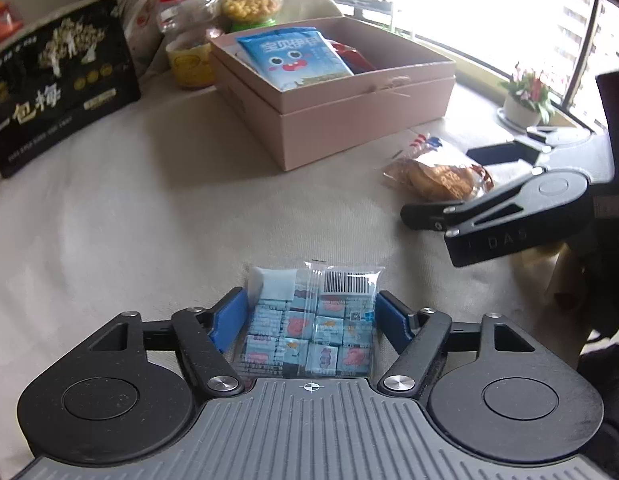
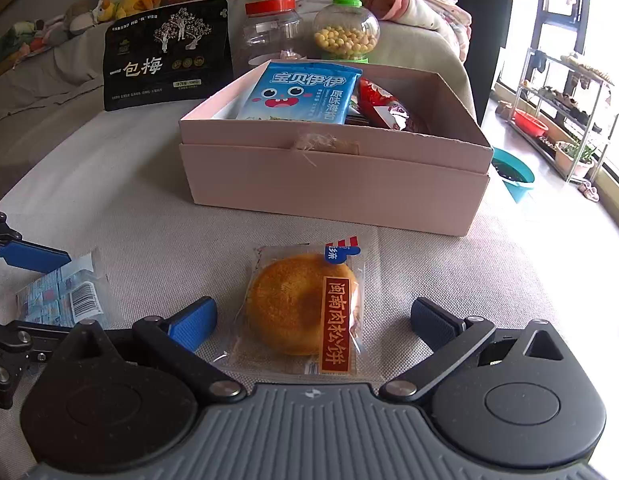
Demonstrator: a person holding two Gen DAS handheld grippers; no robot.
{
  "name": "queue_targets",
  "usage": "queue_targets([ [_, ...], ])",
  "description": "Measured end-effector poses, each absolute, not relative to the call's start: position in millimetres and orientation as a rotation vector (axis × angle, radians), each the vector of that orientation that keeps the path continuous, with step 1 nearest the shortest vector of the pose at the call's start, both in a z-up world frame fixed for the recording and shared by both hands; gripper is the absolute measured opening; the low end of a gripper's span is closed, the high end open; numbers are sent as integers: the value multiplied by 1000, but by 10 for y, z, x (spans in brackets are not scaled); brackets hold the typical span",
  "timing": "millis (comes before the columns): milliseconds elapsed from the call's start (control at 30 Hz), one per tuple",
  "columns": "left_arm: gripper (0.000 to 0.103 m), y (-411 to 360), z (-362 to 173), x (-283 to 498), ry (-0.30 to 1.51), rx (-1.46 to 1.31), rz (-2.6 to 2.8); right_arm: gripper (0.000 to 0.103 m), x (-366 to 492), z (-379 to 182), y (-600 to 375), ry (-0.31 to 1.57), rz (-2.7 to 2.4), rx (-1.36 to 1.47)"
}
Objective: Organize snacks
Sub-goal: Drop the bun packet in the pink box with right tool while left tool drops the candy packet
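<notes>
A clear packet of small blue wrapped candies (image 1: 305, 332) lies flat on the beige cloth between the blue pads of my left gripper (image 1: 311, 294), which stands open around it with its pads close beside the packet's edges. A wrapped round golden pastry (image 2: 297, 304) with a red label lies between the wide-open fingers of my right gripper (image 2: 312, 308), clear of both pads. Beyond both stands an open pink box (image 2: 329, 168) holding a blue seaweed pack (image 2: 301, 92) and a red packet (image 2: 385, 108). The pastry (image 1: 437, 180) also shows in the left wrist view.
Behind the box stand a black plum bag (image 2: 165, 56), a red-lidded jar (image 2: 273, 28) and a green-lidded jar of yellow balls (image 2: 345, 32). A yellow cup (image 1: 189, 64) stands beside the box. A potted plant (image 1: 525, 96) sits by the window.
</notes>
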State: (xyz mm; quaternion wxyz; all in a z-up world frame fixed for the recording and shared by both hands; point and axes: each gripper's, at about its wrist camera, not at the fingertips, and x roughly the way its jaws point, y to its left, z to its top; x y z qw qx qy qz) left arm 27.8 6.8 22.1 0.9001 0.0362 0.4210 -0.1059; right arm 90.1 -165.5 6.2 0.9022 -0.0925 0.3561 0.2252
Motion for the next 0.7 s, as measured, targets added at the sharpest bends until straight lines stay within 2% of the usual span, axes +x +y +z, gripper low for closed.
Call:
queue_targets([
  [133, 81, 31, 200, 260, 867, 93, -221, 103, 883, 64, -1646, 728, 455, -194],
  [200, 81, -7, 196, 246, 866, 112, -211, 99, 852, 73, -1638, 710, 453, -204],
  [267, 80, -34, 213, 249, 879, 110, -189, 83, 787, 90, -1622, 684, 477, -222],
  [300, 75, -52, 228, 244, 887, 111, -178, 77, 749, 99, -1606, 674, 496, -236],
  [333, 70, -79, 249, 231, 892, 115, -171, 68, 707, 113, -1592, 667, 513, -252],
  [367, 70, -108, 266, 213, 895, 119, -177, 61, 686, 130, -1591, 671, 531, -254],
  [533, 66, -265, 299, 67, 901, 130, -243, 56, 643, 278, -1766, 728, 593, -189],
  [700, 65, -356, 496, -40, 870, 84, -310, 56, 519, 664, -2118, 657, 580, -163],
])
